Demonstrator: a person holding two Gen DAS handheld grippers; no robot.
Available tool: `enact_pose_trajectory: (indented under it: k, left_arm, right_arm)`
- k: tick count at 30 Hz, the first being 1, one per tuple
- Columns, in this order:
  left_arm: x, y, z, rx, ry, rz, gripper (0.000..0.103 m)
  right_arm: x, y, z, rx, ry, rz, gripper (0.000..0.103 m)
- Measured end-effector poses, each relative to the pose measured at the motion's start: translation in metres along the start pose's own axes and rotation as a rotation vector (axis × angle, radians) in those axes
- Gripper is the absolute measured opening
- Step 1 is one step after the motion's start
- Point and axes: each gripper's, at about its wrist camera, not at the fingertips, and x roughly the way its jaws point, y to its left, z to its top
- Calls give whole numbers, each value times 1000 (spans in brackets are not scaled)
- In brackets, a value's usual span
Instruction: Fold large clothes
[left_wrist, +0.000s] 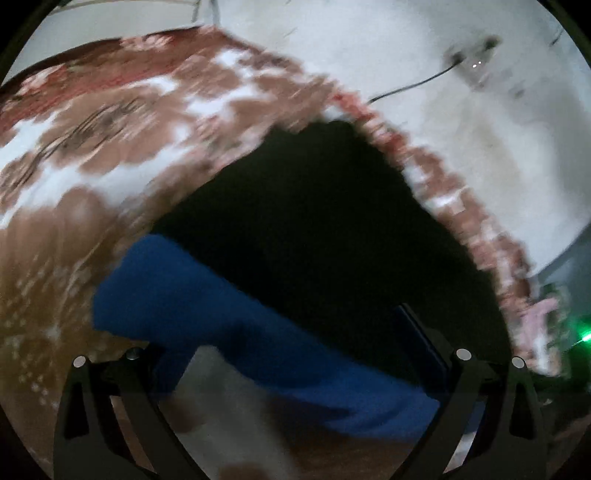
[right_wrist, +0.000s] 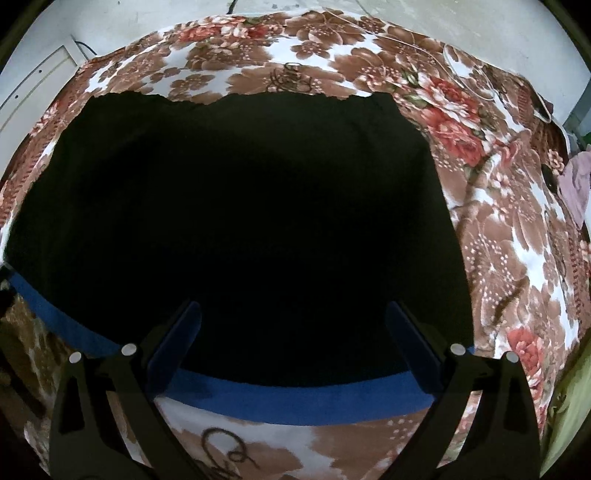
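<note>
Right hand-held gripper (right_wrist: 293, 325): released above the blue hem | left hand-held gripper (left_wrist: 280, 354): fingers spread | large black soft cloth garment (right_wrist: 240, 206): limp; pinch hem corners.

Blur on the left, a black blank on the right

The left wrist view is smeared: ahead of the left claw (left_wrist: 291, 332) the flowered blanket (left_wrist: 122, 122) has lost its pattern, and its left finger (left_wrist: 159, 365) is partly hidden by the blue band (left_wrist: 229, 325). Far ahead to the right, a small grey thing (left_wrist: 474, 59) on the wall is too blurred to name. Ahead of the right claw (right_wrist: 293, 325), the black garment (right_wrist: 240, 203) shows no folds, and the frame cuts its left edge.
</note>
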Motion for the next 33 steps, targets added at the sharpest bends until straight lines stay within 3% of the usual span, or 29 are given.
enact_pose_trajectory:
  k: [2,6,13,17,22,24,29,33]
  left_arm:
    - [6,12,-5,-3,5,67,98]
    - [10,13,-1,-45,-14,75,98]
    - [2,-30,22,-52,-28,-107,98]
    - [-4,-39,6,-22,-22,-105,98]
    - [10,-16,-15,-105,33,-61,98]
    - [13,-21,-9,-77,20,-51,98]
    - [11,-37,21,-91,-46,-145,97]
    - [18,-36,10,-51,-15,-125,97]
  right_arm:
    - [-1,5,1,-10,-8,1,98]
    - [0,13,2,-35,-12,-1,98]
    - [4,21,3,-34,-2,9,98]
    - [10,23,3,-14,19,35,98]
    - [12,26,4,-13,27,32,98]
    - [10,28,5,-18,25,35,98]
    - [6,36,11,-51,7,-7,98]
    - [13,41,15,-43,10,-19,98]
